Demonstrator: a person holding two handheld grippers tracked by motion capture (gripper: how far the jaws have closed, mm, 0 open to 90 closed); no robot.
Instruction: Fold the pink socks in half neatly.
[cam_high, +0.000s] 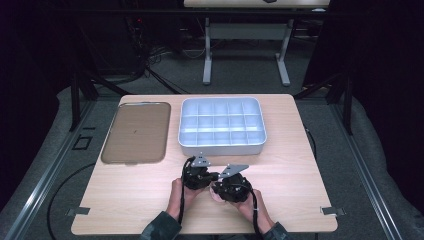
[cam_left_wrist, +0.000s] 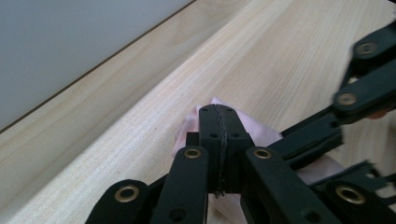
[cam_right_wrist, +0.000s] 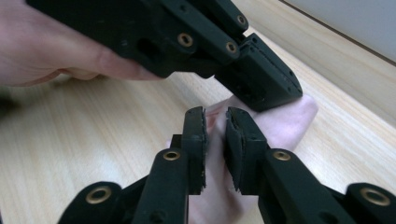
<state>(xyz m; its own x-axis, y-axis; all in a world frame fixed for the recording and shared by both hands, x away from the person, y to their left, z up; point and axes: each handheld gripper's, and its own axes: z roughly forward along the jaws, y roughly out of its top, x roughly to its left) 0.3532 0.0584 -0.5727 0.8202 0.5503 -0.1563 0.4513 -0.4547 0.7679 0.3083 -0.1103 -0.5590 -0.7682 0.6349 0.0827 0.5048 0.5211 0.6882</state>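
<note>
Both hand-held grippers meet near table (cam_high: 300, 150) front edge: left (cam_left_wrist: 218, 112) clenched on pink cloth (cam_right_wrist: 285, 123), right (cam_right_wrist: 215, 114) slightly released w/ cloth between.

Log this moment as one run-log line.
left tool: shut on small pale pink cloth | right tool: open, jaws astride that cloth | site: light wooden table, near edge | grey compartment tray: untouched

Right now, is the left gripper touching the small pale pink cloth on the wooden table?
Touching. The left gripper view shows the left gripper with its jaws pressed together on an edge of the pale pink cloth, no gap between them.
</note>
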